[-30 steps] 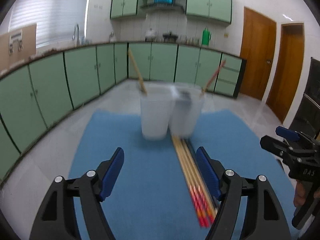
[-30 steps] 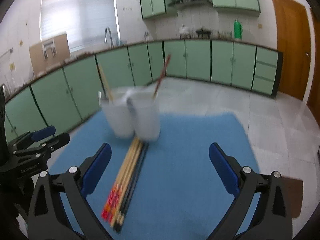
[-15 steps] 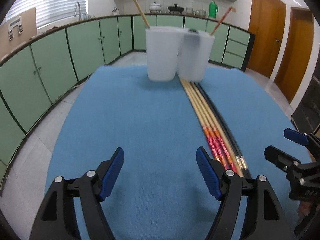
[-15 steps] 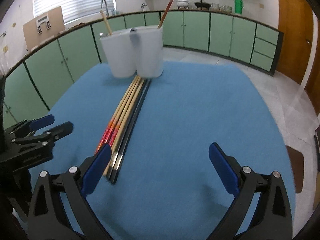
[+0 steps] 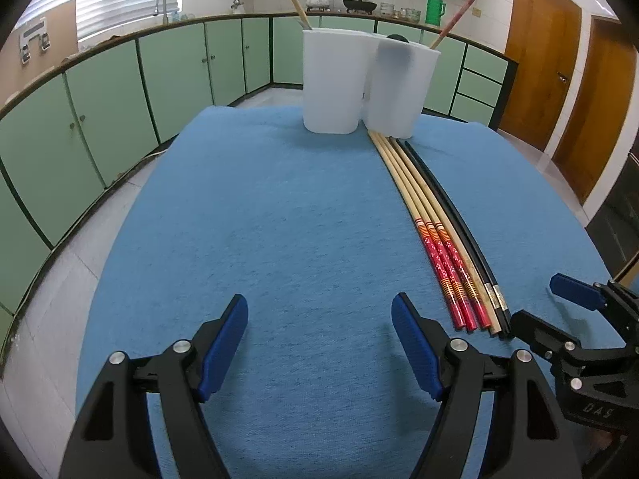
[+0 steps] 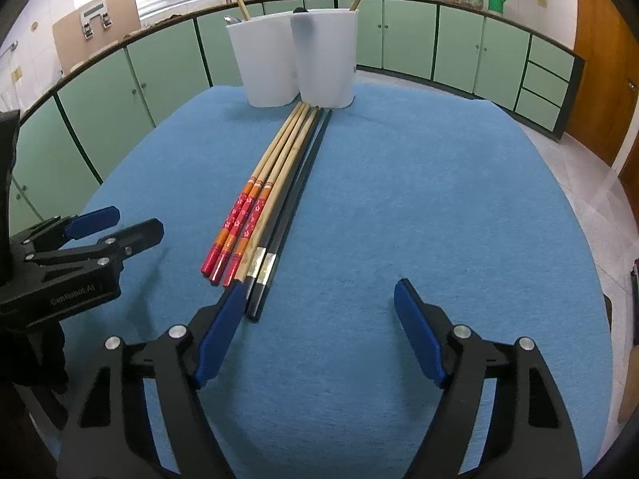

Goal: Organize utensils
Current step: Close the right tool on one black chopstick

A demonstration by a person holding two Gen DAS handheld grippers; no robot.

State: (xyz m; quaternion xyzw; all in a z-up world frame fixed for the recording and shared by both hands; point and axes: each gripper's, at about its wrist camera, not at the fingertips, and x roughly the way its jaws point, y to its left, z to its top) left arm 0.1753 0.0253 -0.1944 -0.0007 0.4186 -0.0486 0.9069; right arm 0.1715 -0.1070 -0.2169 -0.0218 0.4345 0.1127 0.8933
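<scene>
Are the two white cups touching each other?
Touching. The right wrist view shows the left white cup and right white cup pressed wall to wall, no gap between.

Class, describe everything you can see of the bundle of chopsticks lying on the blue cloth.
The chopsticks lie flat, side by side, touching, on the blue cloth. Three look wooden with red patterned handle ends, one is plain pale wood, two are black with a metallic band. Their thin tips reach the white cups. Nothing grips them.

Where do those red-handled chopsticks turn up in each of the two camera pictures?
Left wrist view: the red-handled chopsticks lie right of centre, running back toward the white cups.
Right wrist view: red-handled chopsticks left of centre, just ahead of the gripper's left finger.
Shared landmark: the white cups at the blue cloth's far edge.
</scene>
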